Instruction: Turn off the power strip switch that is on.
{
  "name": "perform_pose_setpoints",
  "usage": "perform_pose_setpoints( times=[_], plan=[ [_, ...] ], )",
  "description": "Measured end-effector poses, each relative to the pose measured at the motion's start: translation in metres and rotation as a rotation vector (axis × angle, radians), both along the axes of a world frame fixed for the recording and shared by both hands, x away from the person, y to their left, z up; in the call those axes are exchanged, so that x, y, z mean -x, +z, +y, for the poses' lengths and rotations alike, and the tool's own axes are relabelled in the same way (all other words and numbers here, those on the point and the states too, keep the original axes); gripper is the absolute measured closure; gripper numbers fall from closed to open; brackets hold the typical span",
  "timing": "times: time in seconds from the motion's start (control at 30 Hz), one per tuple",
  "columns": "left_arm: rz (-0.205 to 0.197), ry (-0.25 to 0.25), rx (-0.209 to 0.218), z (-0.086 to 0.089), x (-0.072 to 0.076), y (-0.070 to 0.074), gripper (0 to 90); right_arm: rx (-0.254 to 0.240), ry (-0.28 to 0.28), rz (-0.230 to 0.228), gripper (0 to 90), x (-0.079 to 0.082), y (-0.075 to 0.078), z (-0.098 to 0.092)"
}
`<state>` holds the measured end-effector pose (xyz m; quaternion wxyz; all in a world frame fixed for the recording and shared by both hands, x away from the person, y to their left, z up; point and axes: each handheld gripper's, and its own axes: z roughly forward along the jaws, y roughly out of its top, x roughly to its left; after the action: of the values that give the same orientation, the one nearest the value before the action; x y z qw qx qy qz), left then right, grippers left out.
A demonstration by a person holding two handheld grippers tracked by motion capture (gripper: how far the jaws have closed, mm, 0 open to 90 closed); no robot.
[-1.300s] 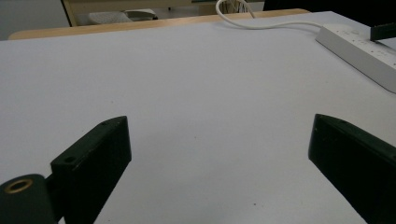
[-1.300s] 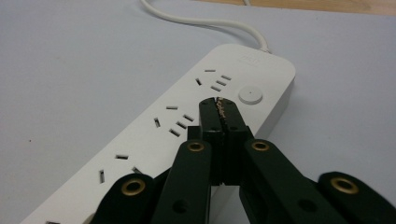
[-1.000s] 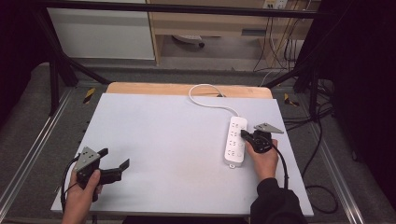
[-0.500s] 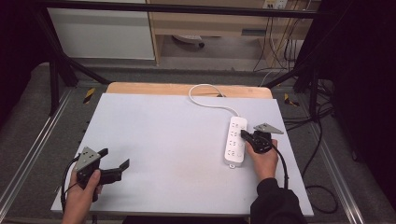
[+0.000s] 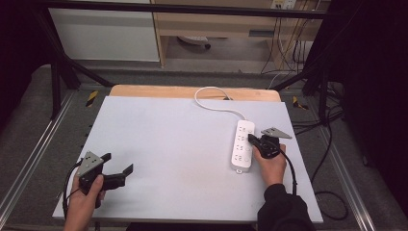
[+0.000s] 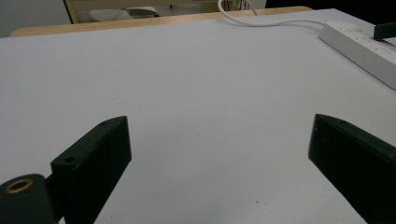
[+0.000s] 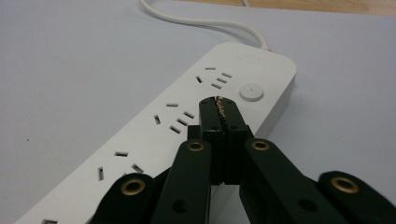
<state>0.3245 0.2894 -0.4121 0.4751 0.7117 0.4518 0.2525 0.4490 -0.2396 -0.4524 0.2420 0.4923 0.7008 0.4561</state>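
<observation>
One white power strip (image 5: 242, 144) under clenched right gripper (image 5: 252, 139) jaws; left gripper (image 5: 124, 173) jaws released.

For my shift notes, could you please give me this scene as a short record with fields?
surface: grey table
power strip: white power strip, flat at the table's right side, cord running to the far edge
right gripper: right gripper, jaws shut, tips over the strip near its round button
left gripper: left gripper, jaws wide open, nothing between them, at the near left corner
</observation>
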Motion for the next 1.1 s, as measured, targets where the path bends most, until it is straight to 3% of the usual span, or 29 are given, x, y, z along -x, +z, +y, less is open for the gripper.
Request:
perform_pose_setpoints(
  times=[0.3,0.4,0.9,1.1],
  plan=[
    [0.0,-0.001,-0.003,0.0,0.0,0.0,5.8,0.002,0.013,0.006,90.0,0.001,0.0,0.004],
    [0.001,0.0,-0.004,0.0,0.0,0.0,5.8,0.037,0.011,-0.008,90.0,0.001,0.001,0.006],
    [0.001,0.0,-0.002,0.0,0.0,0.0,5.8,-0.042,-0.007,0.008,90.0,-0.001,-0.001,-0.003],
    [0.001,-0.001,-0.004,0.0,0.0,0.0,5.8,-0.022,0.002,0.003,90.0,-0.001,-0.001,-0.003]
  ],
)
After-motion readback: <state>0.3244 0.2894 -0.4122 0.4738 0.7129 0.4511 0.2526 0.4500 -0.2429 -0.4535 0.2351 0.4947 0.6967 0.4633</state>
